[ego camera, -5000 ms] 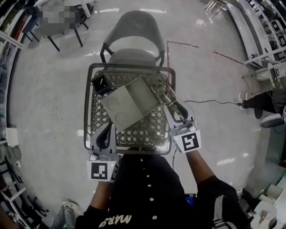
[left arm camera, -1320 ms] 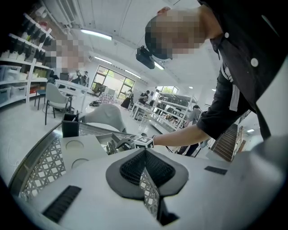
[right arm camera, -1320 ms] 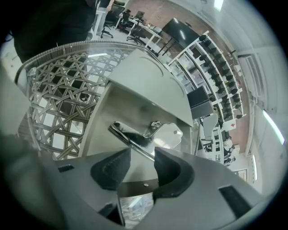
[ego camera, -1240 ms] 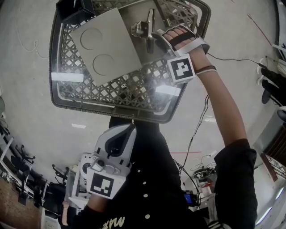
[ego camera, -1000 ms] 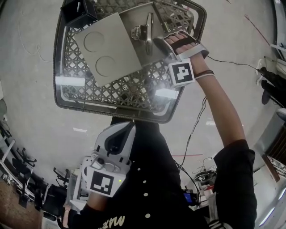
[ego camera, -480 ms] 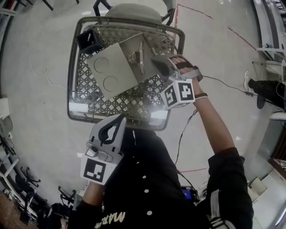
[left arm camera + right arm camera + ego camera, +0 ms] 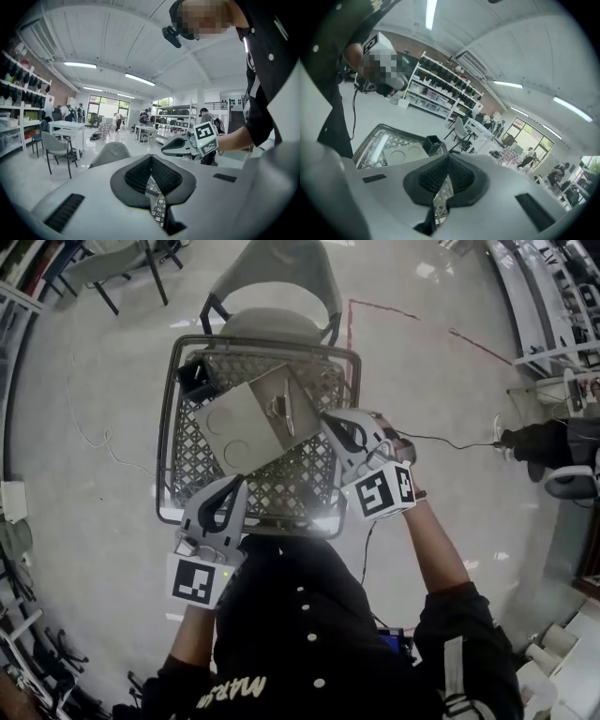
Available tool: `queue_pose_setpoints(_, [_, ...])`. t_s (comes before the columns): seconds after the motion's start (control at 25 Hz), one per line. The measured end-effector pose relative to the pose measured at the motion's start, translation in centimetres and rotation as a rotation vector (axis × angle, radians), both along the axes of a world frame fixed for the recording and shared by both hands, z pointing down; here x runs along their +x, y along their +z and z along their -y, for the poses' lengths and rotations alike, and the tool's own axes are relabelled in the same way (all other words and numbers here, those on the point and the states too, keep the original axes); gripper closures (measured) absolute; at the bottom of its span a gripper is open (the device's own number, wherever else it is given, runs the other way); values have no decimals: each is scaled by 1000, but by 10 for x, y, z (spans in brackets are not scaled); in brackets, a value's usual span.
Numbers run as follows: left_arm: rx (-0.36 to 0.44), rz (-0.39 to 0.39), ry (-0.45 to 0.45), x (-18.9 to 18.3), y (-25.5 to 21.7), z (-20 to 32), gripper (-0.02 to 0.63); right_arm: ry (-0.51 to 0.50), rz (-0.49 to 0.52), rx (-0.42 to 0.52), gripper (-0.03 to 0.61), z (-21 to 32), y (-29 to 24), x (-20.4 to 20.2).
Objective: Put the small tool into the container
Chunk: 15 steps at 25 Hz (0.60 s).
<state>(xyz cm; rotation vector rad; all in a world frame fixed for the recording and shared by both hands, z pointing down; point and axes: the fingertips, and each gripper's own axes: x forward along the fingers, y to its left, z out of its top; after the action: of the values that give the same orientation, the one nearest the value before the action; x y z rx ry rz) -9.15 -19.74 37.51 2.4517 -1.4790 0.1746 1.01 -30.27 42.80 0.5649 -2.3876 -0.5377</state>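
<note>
The small metal tool (image 7: 284,407) lies on a steel tray (image 7: 305,395) inside the mesh basket (image 7: 169,465), beside a grey board with two round marks (image 7: 234,423). My right gripper (image 7: 330,420) hovers by the basket's right rim, just right of the tool, shut and holding nothing. In the right gripper view its jaws (image 7: 447,158) meet above the basket (image 7: 370,140). My left gripper (image 7: 238,484) hangs over the basket's near rim, shut and empty. The left gripper view has its closed jaws (image 7: 151,157) and the right gripper (image 7: 180,146) beyond them.
A black box (image 7: 194,379) sits in the basket's far left corner. The basket rests on a grey chair (image 7: 281,277). A cable (image 7: 450,442) runs across the floor on the right, toward a seated person's legs (image 7: 544,442). Shelving lines the room's edges.
The right gripper has drawn back from the tool toward the basket's right rim and rolled. The left gripper has come up to the near rim. The tool stayed on the tray.
</note>
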Motion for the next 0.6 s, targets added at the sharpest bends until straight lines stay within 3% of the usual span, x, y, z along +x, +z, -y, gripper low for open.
queue_pose_setpoints(0.2, [63,21,1,-6,-25,11,588,88,144,-38,566,-14,-45,13])
queue_pose_setpoints(0.4, [116,32,1,-16,-43,23,588,135,234,8,566,-16,-87,32])
queue_pose_setpoints(0.6, [142,57,8,-18,-50,24,588,278,486,14,566,-18,-121,53])
